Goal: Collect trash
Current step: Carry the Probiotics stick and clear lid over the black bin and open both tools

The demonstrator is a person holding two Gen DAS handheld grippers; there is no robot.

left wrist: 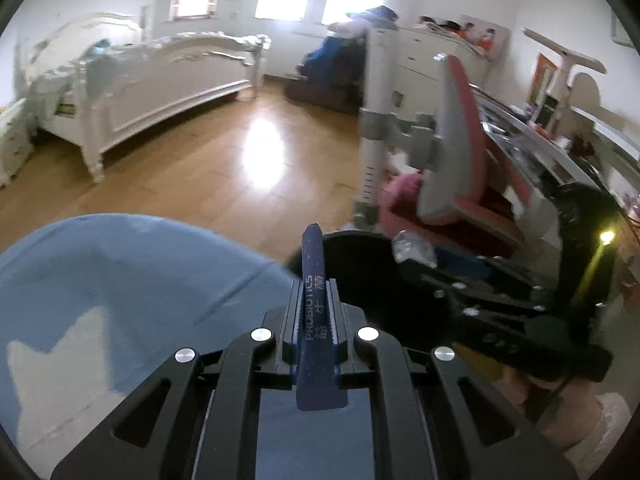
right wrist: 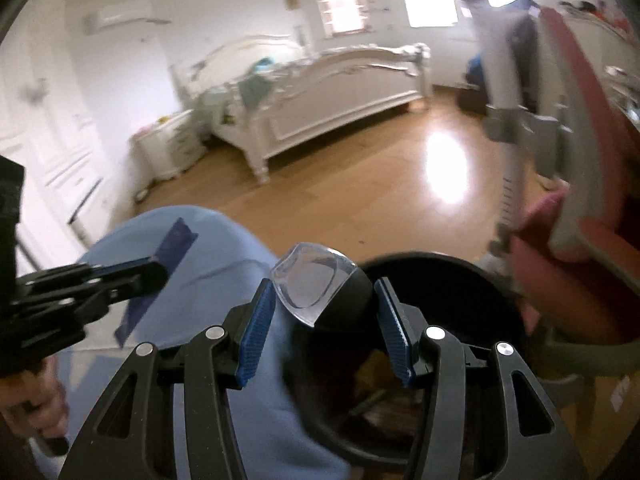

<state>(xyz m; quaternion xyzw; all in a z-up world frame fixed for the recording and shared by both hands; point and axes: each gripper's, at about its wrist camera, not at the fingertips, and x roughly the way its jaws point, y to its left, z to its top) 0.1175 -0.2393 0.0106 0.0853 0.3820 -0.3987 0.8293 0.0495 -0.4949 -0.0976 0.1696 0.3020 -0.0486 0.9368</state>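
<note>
My left gripper (left wrist: 314,312) is shut on a dark blue probiotics sachet (left wrist: 314,276), which sticks up between its jaws; it also shows at the left of the right wrist view (right wrist: 160,272). My right gripper (right wrist: 324,316) is open, its blue pads (right wrist: 258,332) wide apart. A clear plastic piece (right wrist: 312,280) hangs in the air between the pads over the rim of a black trash bin (right wrist: 460,292), touching neither pad. The bin holds some litter. In the left wrist view the right gripper (left wrist: 416,256) is over the bin (left wrist: 352,248) with the clear piece beside it.
A blue cushion or cloth (left wrist: 120,280) lies at the left of the bin. A red and grey chair (left wrist: 460,152) and a cluttered desk (left wrist: 560,132) stand at the right. A white bed (left wrist: 160,80) is across the wooden floor (left wrist: 240,152).
</note>
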